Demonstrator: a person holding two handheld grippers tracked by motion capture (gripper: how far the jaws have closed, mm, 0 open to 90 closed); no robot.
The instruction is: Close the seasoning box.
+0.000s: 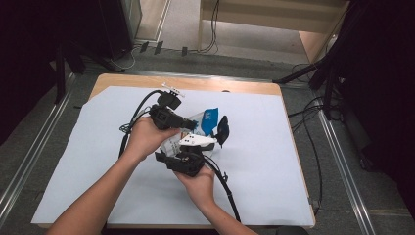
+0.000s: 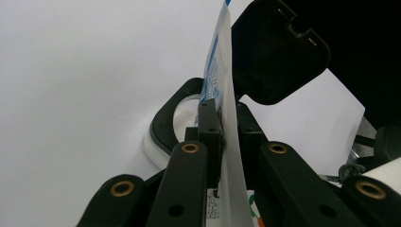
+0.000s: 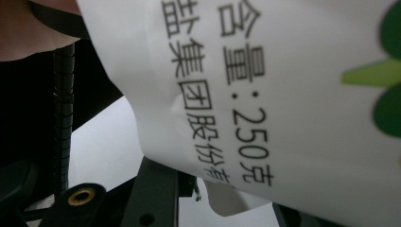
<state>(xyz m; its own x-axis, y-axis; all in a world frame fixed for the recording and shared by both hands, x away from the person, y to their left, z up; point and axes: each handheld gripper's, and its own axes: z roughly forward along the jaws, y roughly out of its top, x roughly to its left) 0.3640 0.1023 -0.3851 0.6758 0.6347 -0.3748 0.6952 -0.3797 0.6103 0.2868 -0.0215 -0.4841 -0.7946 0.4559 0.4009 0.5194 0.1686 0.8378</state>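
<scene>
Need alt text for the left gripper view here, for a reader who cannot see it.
The left gripper has its two black jaws shut on the thin edge of a white-and-blue packet. A black, rounded gripper part looms behind, over a white table sheet.

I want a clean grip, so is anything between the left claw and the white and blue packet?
Nothing visible: in the left gripper view the left claw is already clamped on the packet's thin edge, pads against it.

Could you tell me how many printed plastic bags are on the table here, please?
1: a white plastic bag with blue and green print is held above the middle of the pale sheet, between the left gripper and the right gripper.
</scene>
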